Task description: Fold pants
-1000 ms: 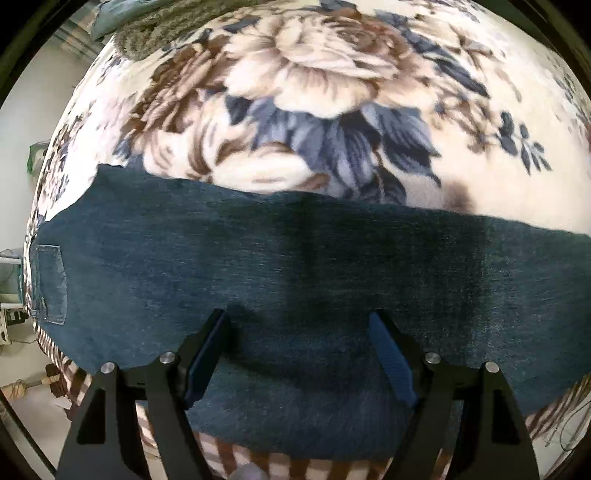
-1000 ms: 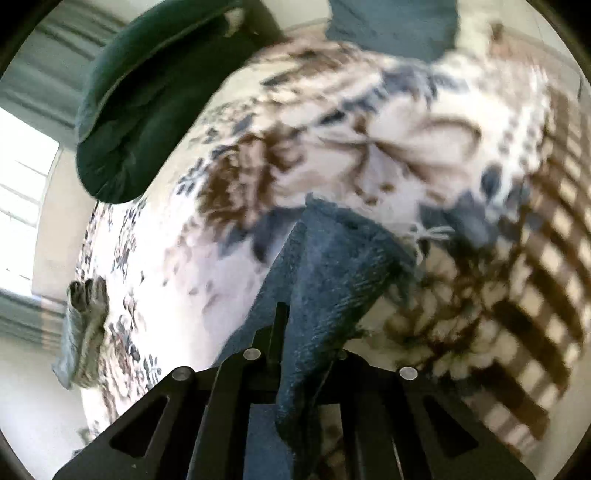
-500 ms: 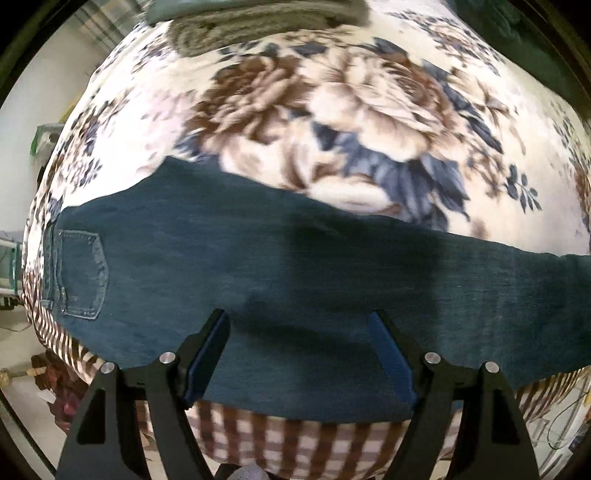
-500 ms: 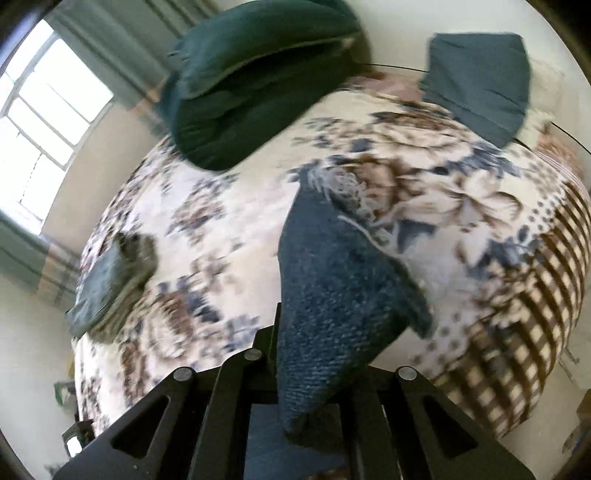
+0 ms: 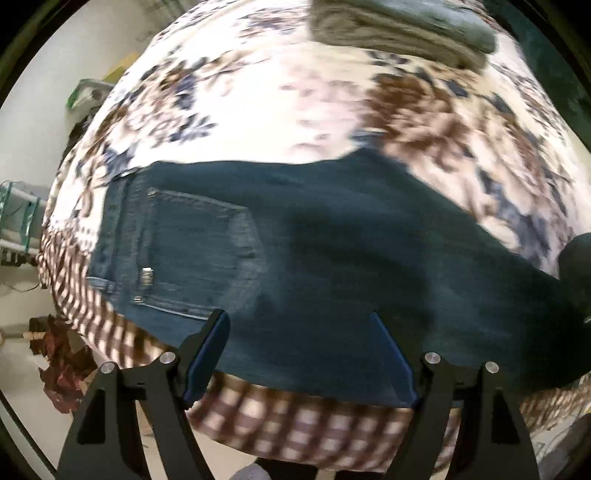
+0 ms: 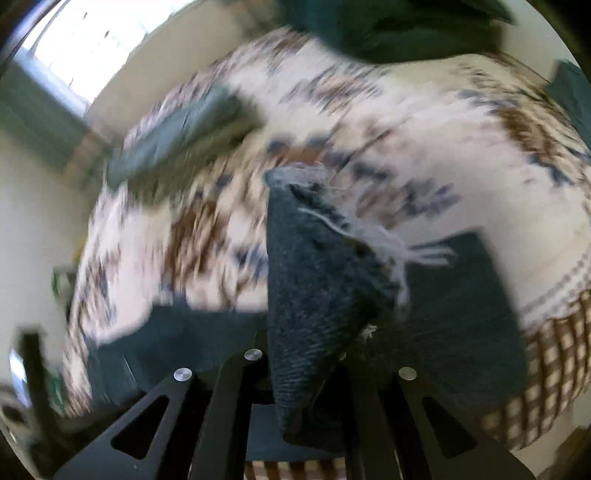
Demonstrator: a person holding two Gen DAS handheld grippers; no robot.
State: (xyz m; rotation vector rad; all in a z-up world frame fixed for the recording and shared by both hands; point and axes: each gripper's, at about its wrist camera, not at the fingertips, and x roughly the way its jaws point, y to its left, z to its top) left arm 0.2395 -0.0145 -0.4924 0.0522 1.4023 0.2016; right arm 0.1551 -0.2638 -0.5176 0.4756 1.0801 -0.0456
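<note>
Dark blue jeans lie flat across the near edge of a bed, waistband and back pocket at the left in the left wrist view. My left gripper hovers open above the seat of the jeans, with nothing between its fingers. In the right wrist view my right gripper is shut on the frayed hem end of a jeans leg, which stands up out of the jaws. More of the jeans lies flat on the bed beneath it.
The floral blanket covers the bed, with a checked border at the near edge. Folded grey-green clothes lie farther back, also seen as clothes. Dark green pillows lie at the head. Clutter sits on the floor at left.
Both views have swept along the jeans toward the waistband; the back pocket now sits near the left gripper. The right gripper has carried the hem end over the bed and rolled.
</note>
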